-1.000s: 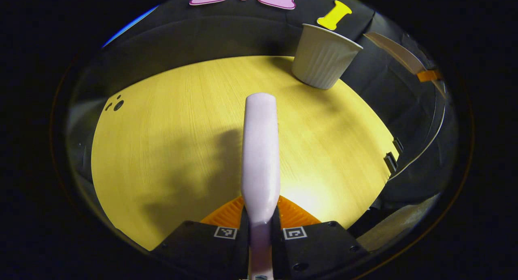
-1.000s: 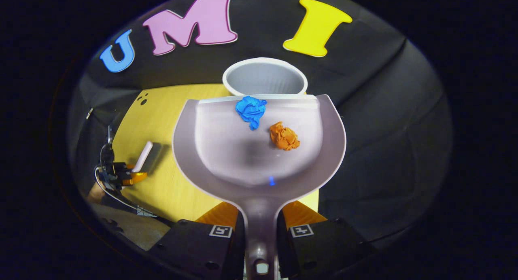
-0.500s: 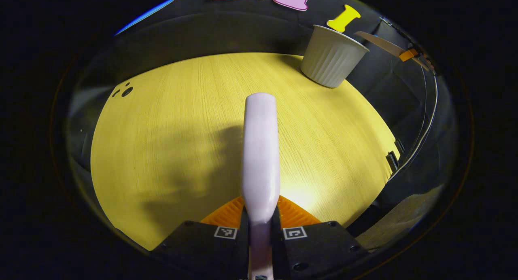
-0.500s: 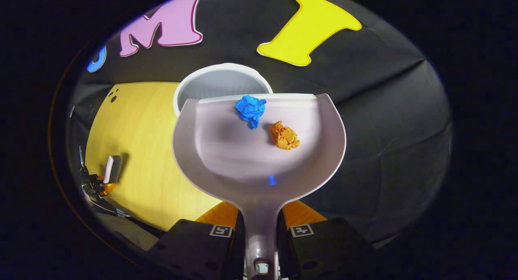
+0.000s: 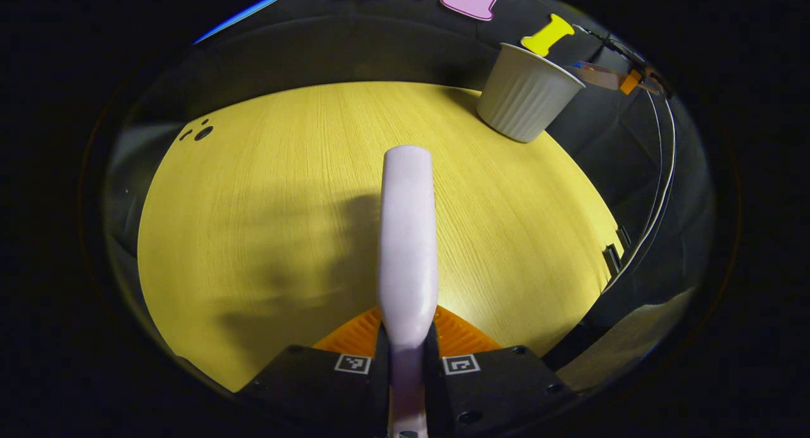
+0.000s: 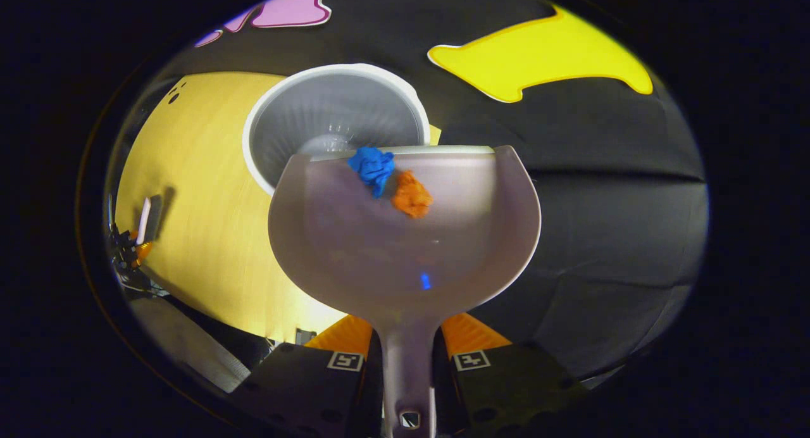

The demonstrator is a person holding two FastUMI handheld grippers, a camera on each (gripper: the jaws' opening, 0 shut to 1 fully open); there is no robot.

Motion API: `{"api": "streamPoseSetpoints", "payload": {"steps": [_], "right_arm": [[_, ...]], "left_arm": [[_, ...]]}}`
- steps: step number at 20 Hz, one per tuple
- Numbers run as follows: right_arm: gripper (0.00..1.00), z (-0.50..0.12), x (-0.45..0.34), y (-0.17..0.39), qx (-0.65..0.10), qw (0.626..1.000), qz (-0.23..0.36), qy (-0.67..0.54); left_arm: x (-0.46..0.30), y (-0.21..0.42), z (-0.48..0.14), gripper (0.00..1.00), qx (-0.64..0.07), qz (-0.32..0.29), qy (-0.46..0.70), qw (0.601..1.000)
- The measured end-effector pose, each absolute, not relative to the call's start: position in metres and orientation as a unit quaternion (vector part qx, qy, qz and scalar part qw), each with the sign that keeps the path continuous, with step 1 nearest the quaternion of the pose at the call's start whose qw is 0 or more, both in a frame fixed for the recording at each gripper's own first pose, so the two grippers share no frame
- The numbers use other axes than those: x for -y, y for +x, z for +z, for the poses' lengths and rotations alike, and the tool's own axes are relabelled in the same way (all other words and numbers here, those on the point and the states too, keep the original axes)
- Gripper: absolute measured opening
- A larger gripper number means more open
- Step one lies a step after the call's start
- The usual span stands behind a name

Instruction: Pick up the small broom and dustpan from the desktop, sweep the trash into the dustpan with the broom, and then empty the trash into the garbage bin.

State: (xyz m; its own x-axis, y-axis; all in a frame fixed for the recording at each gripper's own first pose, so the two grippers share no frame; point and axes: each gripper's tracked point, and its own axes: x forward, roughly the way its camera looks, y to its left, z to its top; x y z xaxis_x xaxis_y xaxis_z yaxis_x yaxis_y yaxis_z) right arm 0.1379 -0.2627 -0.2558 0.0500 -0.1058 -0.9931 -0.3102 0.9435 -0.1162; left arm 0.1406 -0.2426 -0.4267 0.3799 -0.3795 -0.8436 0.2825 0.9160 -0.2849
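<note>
My right gripper (image 6: 408,356) clamped on the pale plastic dustpan's handle (image 6: 405,235), tipped over the white ribbed bin (image 6: 332,125), blue paper ball (image 6: 372,167) and orange paper ball (image 6: 411,195) touching near its front edge, my left gripper (image 5: 408,343) squeezing the pale broom handle (image 5: 407,235) above the yellow wooden table (image 5: 266,191).
</note>
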Motion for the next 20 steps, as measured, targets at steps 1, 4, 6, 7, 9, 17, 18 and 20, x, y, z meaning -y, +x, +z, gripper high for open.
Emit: {"api": "streamPoseSetpoints", "payload": {"steps": [1,4,6,7,9,17,18,20], "right_arm": [[0.37,-0.256,0.261,0.14,-0.69,0.705,0.077,-0.147],[0.37,-0.262,0.259,0.142,-0.699,0.694,0.085,-0.149],[0.33,-0.264,0.26,0.143,-0.701,0.69,0.088,-0.156],[0.33,-0.263,0.259,0.144,-0.7,0.692,0.088,-0.155],[0.37,-0.264,0.257,0.146,-0.693,0.699,0.089,-0.151],[0.36,-0.252,0.246,0.152,-0.618,0.774,0.084,-0.109],[0.37,-0.247,0.244,0.149,-0.606,0.785,0.085,-0.099],[0.37,-0.241,0.239,0.144,-0.579,0.807,0.087,-0.077]], "left_arm": [[0.242,0.14,-0.427,0.27,-0.52,-0.197,-0.047,0.83],[0.243,0.14,-0.427,0.27,-0.522,-0.192,-0.056,0.829],[0.242,0.14,-0.429,0.27,-0.523,-0.19,-0.059,0.829],[0.242,0.14,-0.429,0.27,-0.523,-0.19,-0.058,0.829],[0.241,0.141,-0.429,0.27,-0.522,-0.186,-0.053,0.831],[0.236,0.146,-0.427,0.25,-0.52,-0.177,-0.041,0.835],[0.236,0.147,-0.426,0.27,-0.519,-0.177,-0.038,0.835],[0.235,0.15,-0.425,0.27,-0.517,-0.175,-0.033,0.837]]}}
